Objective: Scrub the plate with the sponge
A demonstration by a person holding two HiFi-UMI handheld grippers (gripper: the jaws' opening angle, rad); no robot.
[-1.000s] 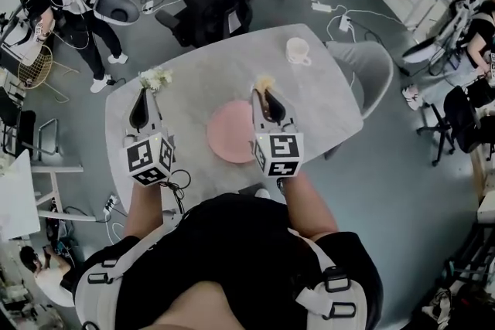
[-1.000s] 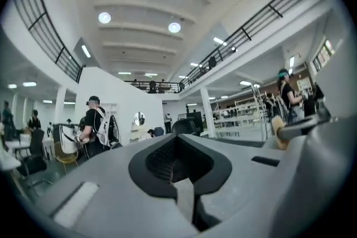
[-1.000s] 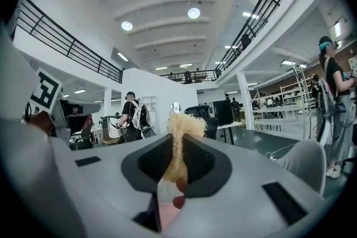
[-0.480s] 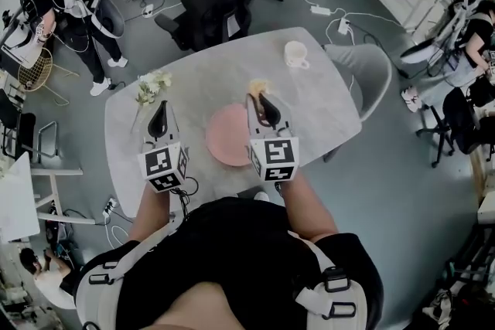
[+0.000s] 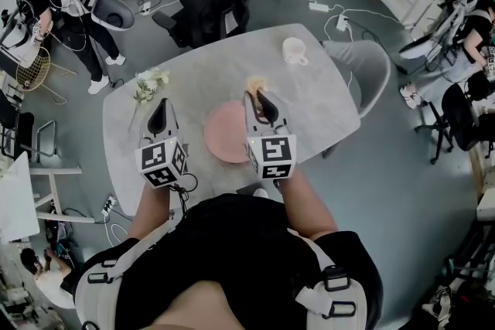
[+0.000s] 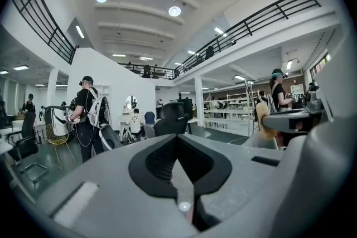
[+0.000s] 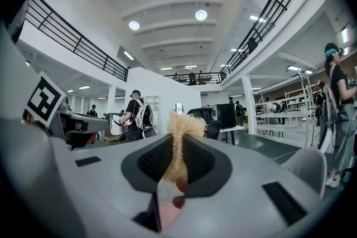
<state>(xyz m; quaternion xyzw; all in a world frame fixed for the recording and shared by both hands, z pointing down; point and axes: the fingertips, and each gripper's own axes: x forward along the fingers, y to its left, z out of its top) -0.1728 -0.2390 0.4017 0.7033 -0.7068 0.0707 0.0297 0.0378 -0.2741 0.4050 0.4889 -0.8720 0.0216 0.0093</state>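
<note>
A pink plate lies on the grey table, between my two grippers. My right gripper hovers over the plate's right edge, shut on a pale yellow fibrous sponge that sticks out past its tips. In the right gripper view the sponge stands pinched between the jaws of the right gripper. My left gripper is held left of the plate, shut with nothing in it. In the left gripper view, the left gripper has its jaws meeting at the tip.
A white cup stands at the table's far right. A small bunch of white flowers lies at the far left, just beyond my left gripper. Office chairs and people ring the table.
My left gripper has moved right, closer to the plate. The right gripper has drifted slightly left with the sponge still held.
</note>
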